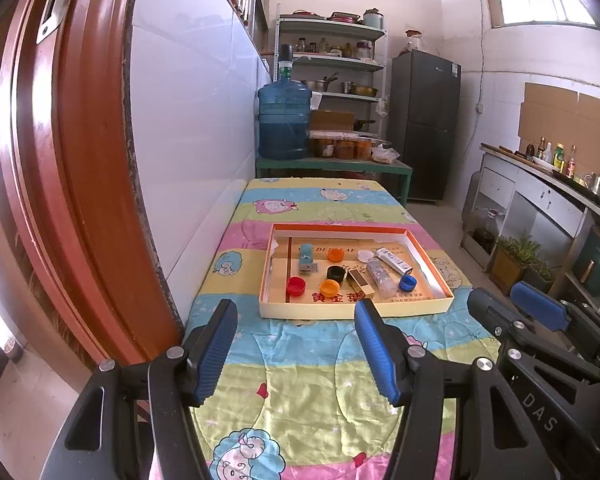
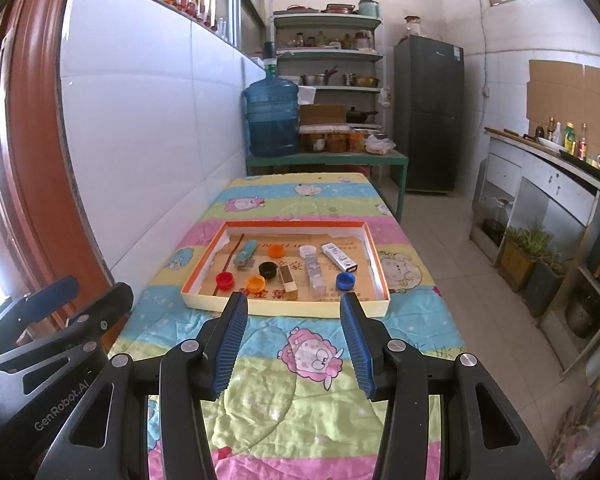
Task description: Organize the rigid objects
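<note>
A shallow cardboard tray [image 1: 354,310] [image 2: 284,309] with an orange rim lies on the cartoon-print tablecloth. Inside it lie a red cap [image 2: 225,280], two orange caps [image 2: 256,282] [image 2: 276,251], a black cap [image 2: 268,269], a white cap [image 2: 307,251], a blue cap [image 2: 346,280], a teal box [image 2: 245,255], a gold box [image 2: 289,278], a clear box [image 2: 314,274] and a white tube [image 2: 339,257]. My left gripper [image 1: 296,344] is open and empty, just before the tray's near edge. My right gripper [image 2: 294,340] is open and empty, also short of the tray.
The table [image 2: 284,396] stands against a white tiled wall [image 2: 148,152] on the left, with a red door frame [image 1: 72,160] nearer. A blue water jug [image 2: 272,120], shelves and a fridge [image 2: 428,120] stand beyond. A counter [image 2: 548,200] runs along the right.
</note>
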